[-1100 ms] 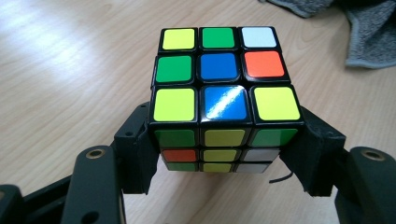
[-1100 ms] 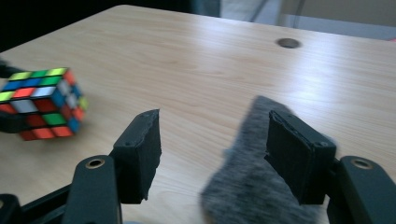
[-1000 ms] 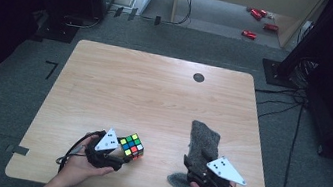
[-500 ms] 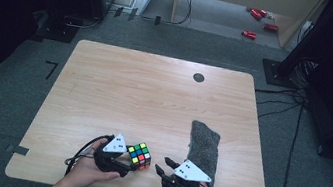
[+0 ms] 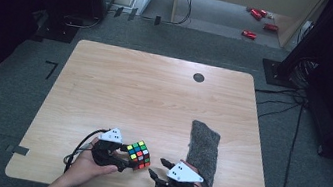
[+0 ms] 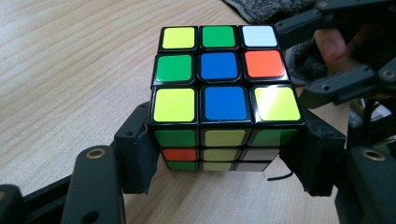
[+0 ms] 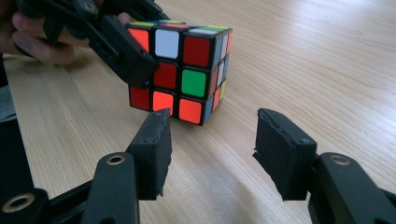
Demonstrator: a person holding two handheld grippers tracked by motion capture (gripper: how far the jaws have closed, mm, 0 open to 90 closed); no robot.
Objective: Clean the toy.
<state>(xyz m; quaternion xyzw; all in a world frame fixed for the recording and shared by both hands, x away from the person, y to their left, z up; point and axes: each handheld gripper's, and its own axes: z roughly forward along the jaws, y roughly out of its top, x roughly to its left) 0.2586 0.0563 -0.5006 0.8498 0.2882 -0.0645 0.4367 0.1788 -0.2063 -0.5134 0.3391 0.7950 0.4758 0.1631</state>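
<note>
A scrambled Rubik's cube [image 5: 138, 155] sits near the table's front edge, and my left gripper [image 5: 129, 159] is shut on it. In the left gripper view the black pads [image 6: 137, 154] press the cube [image 6: 224, 88] on two opposite sides. My right gripper [image 5: 159, 169] stands open just right of the cube, jaws pointing at it. In the right gripper view nothing lies between its pads [image 7: 156, 149], and the cube [image 7: 187, 70] is a short way ahead. Whether the cube rests on the wood or hangs just above it, I cannot tell.
A grey felt cloth [image 5: 203, 150] lies flat on the table to the right of the right gripper. A small dark round hole [image 5: 199, 77] marks the far side of the wooden table [image 5: 144, 95]. Red objects [image 5: 249, 34] lie on the floor beyond.
My right gripper has left the grey cloth, which now lies flat, and moved left to the cube. The left gripper has shifted the cube slightly right.
</note>
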